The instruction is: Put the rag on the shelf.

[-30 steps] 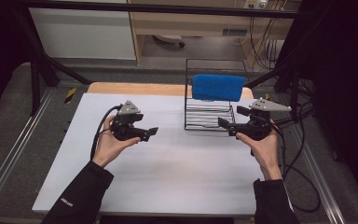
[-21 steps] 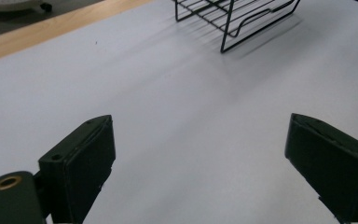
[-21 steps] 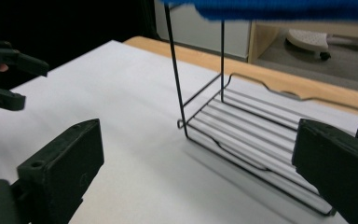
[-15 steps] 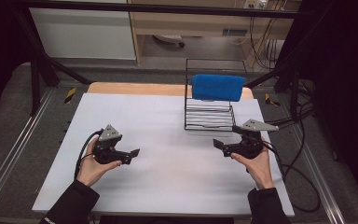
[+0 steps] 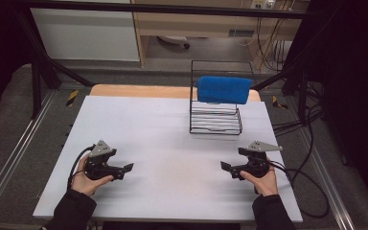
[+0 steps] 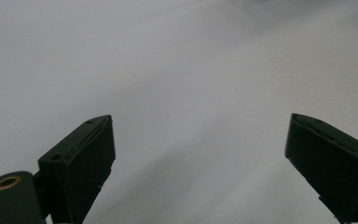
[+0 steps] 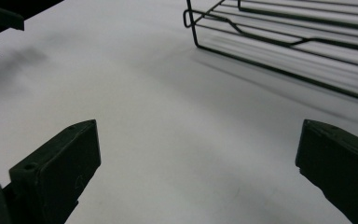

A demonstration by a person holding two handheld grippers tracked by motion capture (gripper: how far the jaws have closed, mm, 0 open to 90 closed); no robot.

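Both hands are sitting low over the near part of the white table (image 5: 172, 124), one toward each near corner, and neither is holding anything. The left gripper (image 5: 127, 167) is pointing across the table toward the other hand; in its own view its two black jaws are standing wide apart with bare tabletop between them. The left jaws have just been opening, with nothing between them. The right gripper (image 5: 226, 167) is mirroring it, jaws spread just as wide and empty, having just been opening as well.

The thing nearest to the work is the blue cloth (image 5: 223, 89), which is hanging folded over the top rail of the black wire rack (image 5: 215, 125). The rack is standing toward the far right corner of the table, well apart from both hands. The cloth's long axis is running left to right, parallel to the table's far edge, draped so that it is facing the person.

From where I am standing, the right hand is clearly the nearer one: the rack is lying almost straight ahead of it, a little inward, and the rack's lower wires (image 7: 279, 42) are already showing at the top of the right gripper view. The left hand would be reaching diagonally across most of the table, so I would judge any next reach as the right's.
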